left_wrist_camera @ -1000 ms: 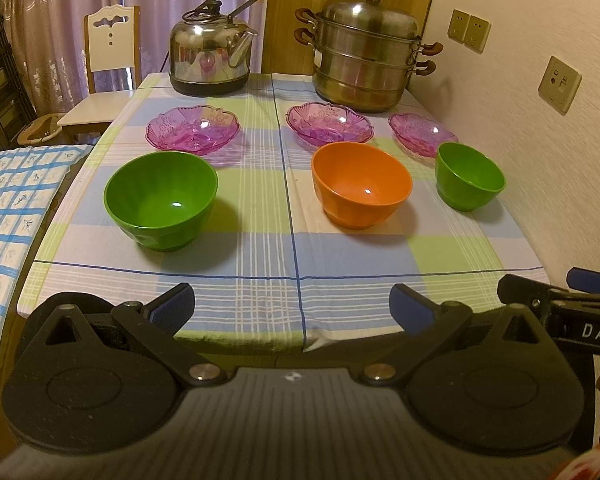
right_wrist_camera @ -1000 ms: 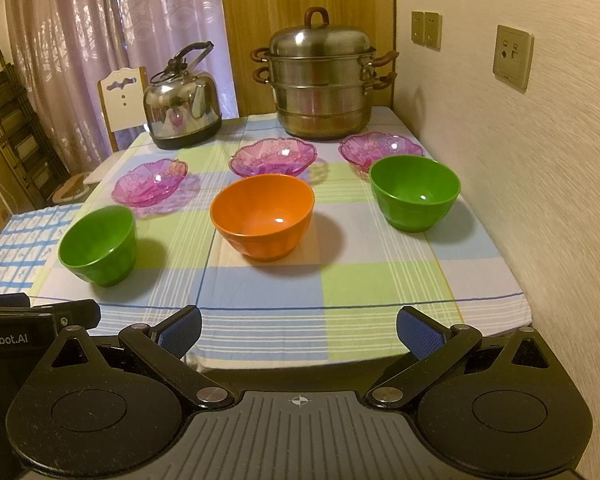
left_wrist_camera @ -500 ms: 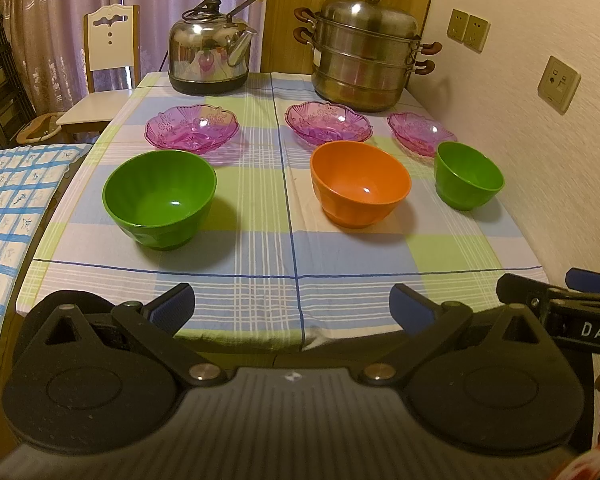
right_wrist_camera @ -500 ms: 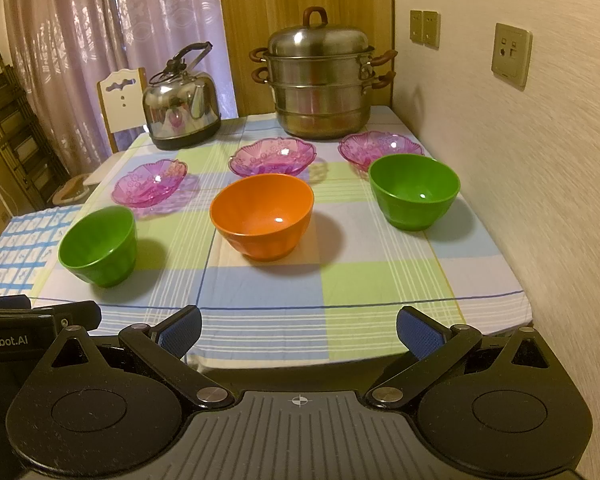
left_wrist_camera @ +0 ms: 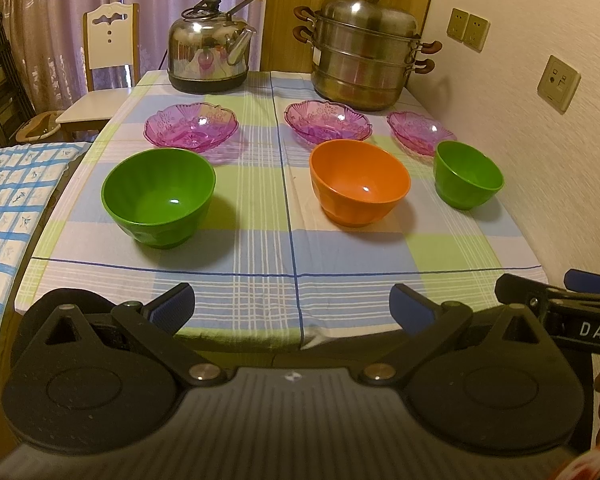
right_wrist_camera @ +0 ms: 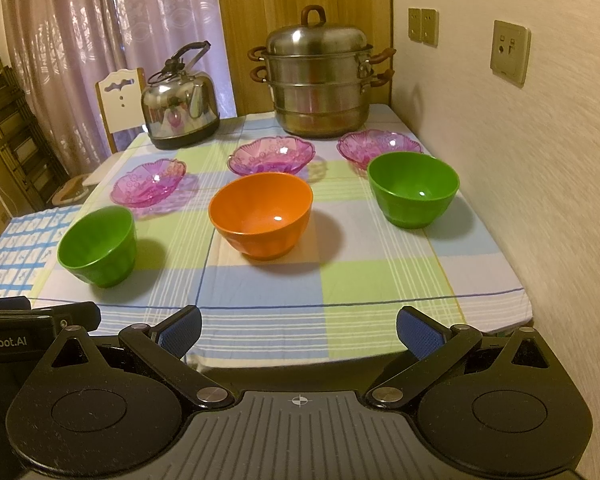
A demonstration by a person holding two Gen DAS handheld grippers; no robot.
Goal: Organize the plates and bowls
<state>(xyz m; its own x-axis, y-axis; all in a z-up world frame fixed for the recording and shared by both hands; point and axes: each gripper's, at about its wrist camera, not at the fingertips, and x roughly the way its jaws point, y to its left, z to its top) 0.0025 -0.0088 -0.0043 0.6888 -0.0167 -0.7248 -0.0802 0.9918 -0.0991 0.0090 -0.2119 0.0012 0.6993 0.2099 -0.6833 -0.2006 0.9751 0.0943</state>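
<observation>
Your counter [left_wrist_camera: 352,256] runs away from you under a checked cloth, its right edge tight against the wall and its left edge open toward a chair [left_wrist_camera: 108,64]. At the far end stand the steamer pot [left_wrist_camera: 364,48] on the right and the kettle [left_wrist_camera: 210,56] on the left, well apart.

In front of them you have a row of three pink glass dishes: the left dish [left_wrist_camera: 191,128], the middle dish [left_wrist_camera: 327,124] and the right dish [left_wrist_camera: 418,130]. Nearer you sits a row of three bowls: the left green bowl [left_wrist_camera: 158,196], the orange bowl [left_wrist_camera: 359,182] and the right green bowl [left_wrist_camera: 468,174], which stands near the wall and just in front of the right dish. Wide bare cloth separates the bowls, and a clear strip lies between them and the near edge.

Your left gripper [left_wrist_camera: 292,304] and right gripper [right_wrist_camera: 298,330] both hover at that near edge, jaws spread wide and holding nothing.
</observation>
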